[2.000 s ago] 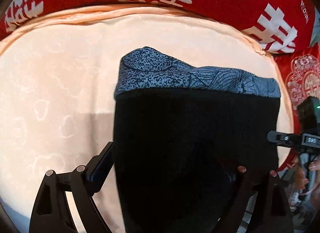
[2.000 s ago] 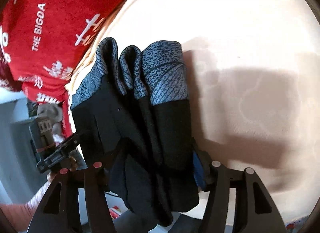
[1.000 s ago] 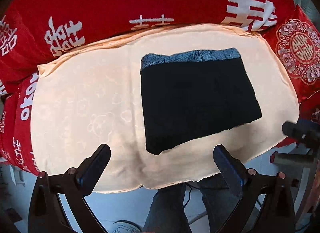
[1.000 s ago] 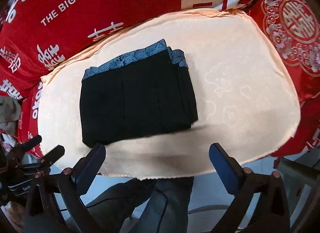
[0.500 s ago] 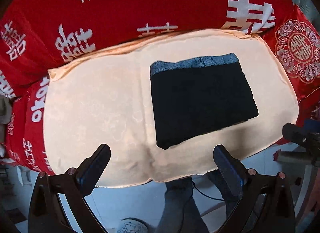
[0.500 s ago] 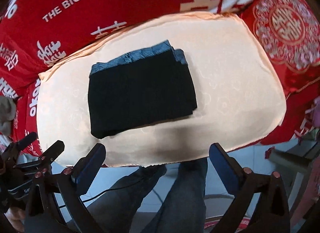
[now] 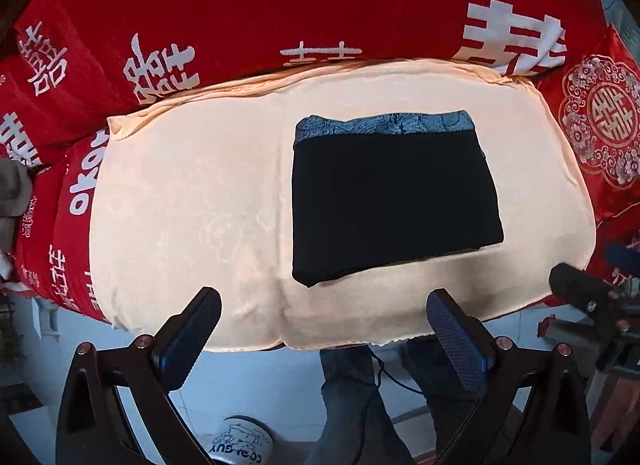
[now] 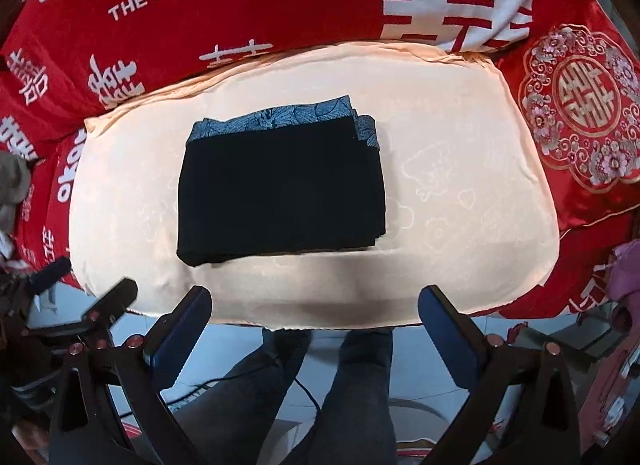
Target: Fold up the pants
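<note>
The black pants (image 7: 394, 201) (image 8: 280, 189) lie folded into a compact rectangle on the peach seat cushion (image 7: 192, 201) (image 8: 460, 193), with the blue patterned waistband along the far edge. My left gripper (image 7: 324, 311) hangs open above the cushion's front edge, nothing between its fingers. My right gripper (image 8: 314, 307) is open too and holds nothing, pulled back over the floor in front of the cushion. Both are well apart from the pants.
A red cover with white lettering (image 7: 280, 13) (image 8: 240, 5) wraps the sofa back and sides. An embroidered red cushion (image 8: 580, 105) lies at the right. A person's legs in jeans (image 8: 352, 393) stand on the tiled floor below. A white cup (image 7: 240, 443) sits on the floor.
Two seconds ago both grippers were shut on the pants close to the cushion. They have let go, opened and drawn back and upward, so the folded pants now lie alone and look smaller.
</note>
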